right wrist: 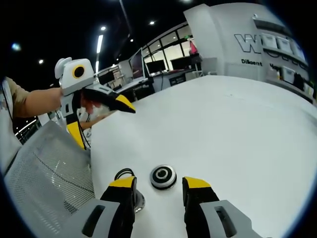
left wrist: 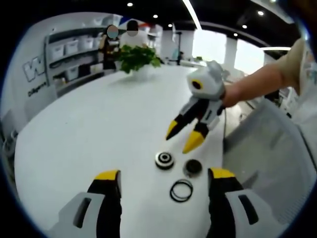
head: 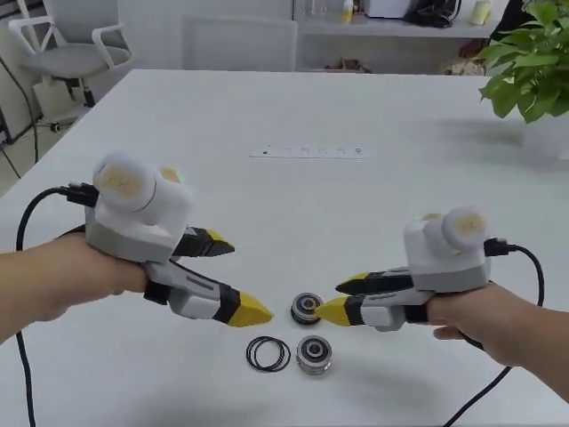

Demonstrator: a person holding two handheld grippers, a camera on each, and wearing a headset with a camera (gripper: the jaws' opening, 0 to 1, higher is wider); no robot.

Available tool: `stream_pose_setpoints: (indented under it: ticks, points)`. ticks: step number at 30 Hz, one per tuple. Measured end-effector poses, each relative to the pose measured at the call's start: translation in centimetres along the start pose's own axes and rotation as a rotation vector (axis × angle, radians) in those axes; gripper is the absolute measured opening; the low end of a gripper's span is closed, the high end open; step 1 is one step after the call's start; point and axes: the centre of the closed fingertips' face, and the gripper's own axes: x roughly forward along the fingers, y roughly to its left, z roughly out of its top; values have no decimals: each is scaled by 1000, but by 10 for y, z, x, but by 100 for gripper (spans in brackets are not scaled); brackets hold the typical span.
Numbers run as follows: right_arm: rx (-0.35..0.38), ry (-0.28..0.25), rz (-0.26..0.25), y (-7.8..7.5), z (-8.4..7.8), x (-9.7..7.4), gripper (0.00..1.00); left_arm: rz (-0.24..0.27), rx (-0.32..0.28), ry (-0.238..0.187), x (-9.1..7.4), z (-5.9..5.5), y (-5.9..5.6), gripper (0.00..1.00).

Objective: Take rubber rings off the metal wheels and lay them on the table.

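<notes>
Two small metal wheels lie on the white table (head: 293,205): one (head: 307,307) just off my right gripper's tips, the other (head: 314,353) nearer me. Loose black rubber rings (head: 268,353) lie flat beside the nearer wheel. My right gripper (head: 340,298) is open and low, and the far wheel (right wrist: 163,177) sits just ahead of its jaws with the rings (right wrist: 124,173) to the left. My left gripper (head: 236,277) hovers open to the left of the wheels. From the left gripper view both wheels (left wrist: 164,159) (left wrist: 192,167) and the rings (left wrist: 181,190) lie ahead, with the right gripper (left wrist: 187,135) beyond.
A white strip (head: 307,152) lies on the table's middle. A potted plant (head: 529,62) stands at the far right corner. Office chairs (head: 76,40) and shelves stand beyond the far edge. Black cables (head: 27,222) trail from both grippers.
</notes>
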Motion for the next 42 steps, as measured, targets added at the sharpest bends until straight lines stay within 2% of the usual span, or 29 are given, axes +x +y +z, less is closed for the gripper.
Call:
stream_pose_setpoints:
  ticks: [9, 23, 35, 42]
  points:
    - [-23, 23, 0, -3, -9, 6, 35, -17, 15, 18, 21, 1, -1, 66]
    - [-43, 40, 1, -7, -20, 14, 32, -40, 30, 49, 52, -4, 4, 59]
    - [-53, 42, 7, -8, -24, 23, 27, -51, 39, 77, 70, -11, 4, 49]
    - [-67, 39, 9, -9, -24, 25, 24, -60, 33, 70, 77, -11, 2, 45]
